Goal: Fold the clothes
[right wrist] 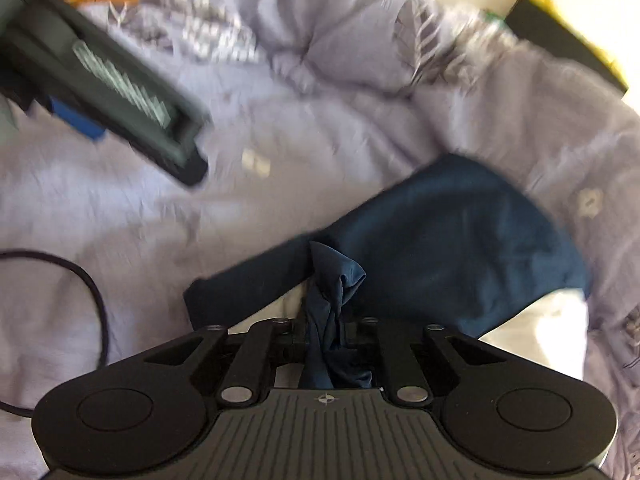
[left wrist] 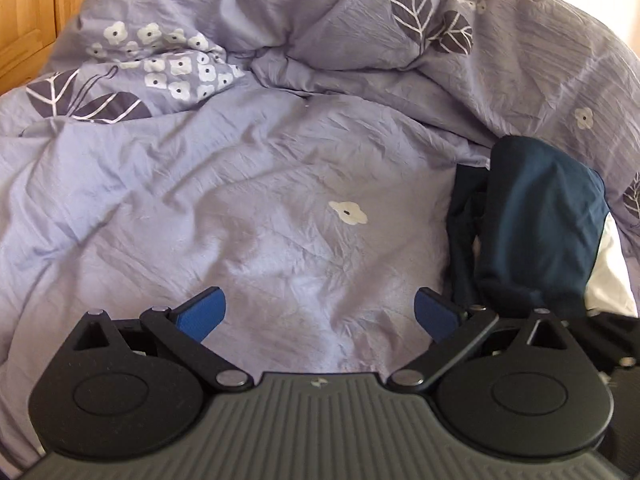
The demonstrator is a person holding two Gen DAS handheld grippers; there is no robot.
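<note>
A dark navy garment [right wrist: 460,248] lies on the lilac duvet [right wrist: 120,220], partly over something white [right wrist: 536,332]. My right gripper [right wrist: 326,320] is shut on a bunched fold of the navy garment [right wrist: 336,280] at its near edge. In the left wrist view the same garment [left wrist: 536,224] hangs bunched at the right. My left gripper [left wrist: 320,312] is open and empty over the duvet [left wrist: 240,208], its blue pads [left wrist: 202,312] wide apart. It also shows in the right wrist view [right wrist: 80,120] at the upper left, blurred.
The crumpled lilac duvet with leaf and flower prints covers the bed and rises in folds at the back [left wrist: 320,20]. A wooden cabinet [left wrist: 28,12] stands at the far left. A black cable [right wrist: 92,292] loops at the left. A dark object [right wrist: 560,36] lies far right.
</note>
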